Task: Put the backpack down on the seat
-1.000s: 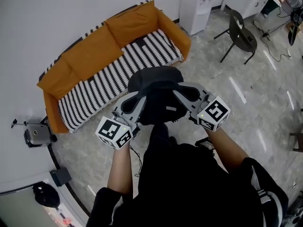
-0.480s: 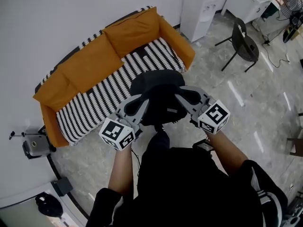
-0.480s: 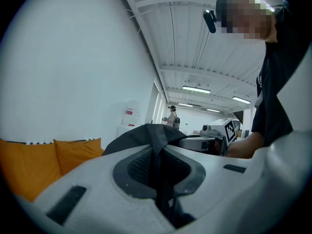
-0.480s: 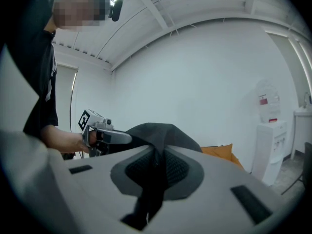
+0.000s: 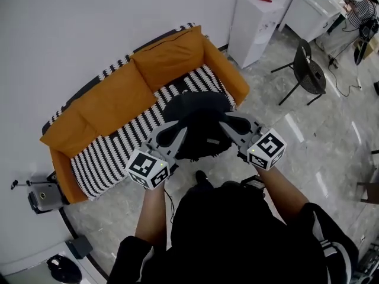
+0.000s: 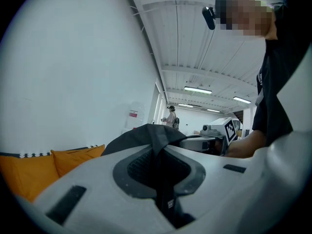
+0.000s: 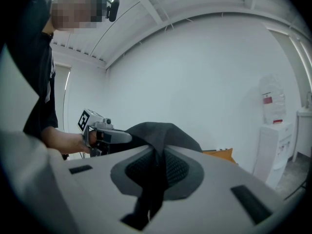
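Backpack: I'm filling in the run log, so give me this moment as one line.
backpack: in air, not yet on sofa seat | left tongs: shut on backpack | right tongs: shut on backpack

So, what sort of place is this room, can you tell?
Probably an office or workplace lounge, not a home: an orange sofa with a striped cover stands against a bare white wall, a water dispenser beside it, and a black chair on a shiny hard floor.

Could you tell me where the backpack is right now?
In the head view the backpack hangs mid-frame, gripped by the left claw and right claw, in front of the orange sofa.
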{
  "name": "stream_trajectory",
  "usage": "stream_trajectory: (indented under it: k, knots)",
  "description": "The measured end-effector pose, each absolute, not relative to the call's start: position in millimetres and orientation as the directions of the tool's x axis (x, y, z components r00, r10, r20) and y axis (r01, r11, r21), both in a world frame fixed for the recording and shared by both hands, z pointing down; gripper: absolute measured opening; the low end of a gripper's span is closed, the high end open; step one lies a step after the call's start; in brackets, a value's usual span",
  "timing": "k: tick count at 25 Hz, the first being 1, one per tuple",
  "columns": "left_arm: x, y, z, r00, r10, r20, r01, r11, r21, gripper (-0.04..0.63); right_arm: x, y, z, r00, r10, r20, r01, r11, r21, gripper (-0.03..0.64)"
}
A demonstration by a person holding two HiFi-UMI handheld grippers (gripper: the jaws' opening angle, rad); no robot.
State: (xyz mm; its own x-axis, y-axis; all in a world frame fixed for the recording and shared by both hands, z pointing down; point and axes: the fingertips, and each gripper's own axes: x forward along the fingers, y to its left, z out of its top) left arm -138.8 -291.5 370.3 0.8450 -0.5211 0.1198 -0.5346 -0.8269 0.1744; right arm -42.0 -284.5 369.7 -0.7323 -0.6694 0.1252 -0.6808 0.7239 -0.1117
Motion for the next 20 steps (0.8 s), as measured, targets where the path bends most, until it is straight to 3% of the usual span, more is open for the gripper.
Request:
stream_trajectory:
  k: [12, 20]
  knots:
    - [-123, -397, 396, 0.834, -0.530, 0.151, -0.551, -0.812, 0.192, 0.038, -24, -398, 397, -0.749, -0.650, 0.127, -0.662, 0.732, -0.160, 0.043]
    - [-103, -469, 447, 0.798, -0.560, 0.222, -0.602, -0.743, 0.291, 0.038, -6, -474, 446, -0.785, -0.586, 0.202, -0.620, 0.748, -0.237, 0.043]
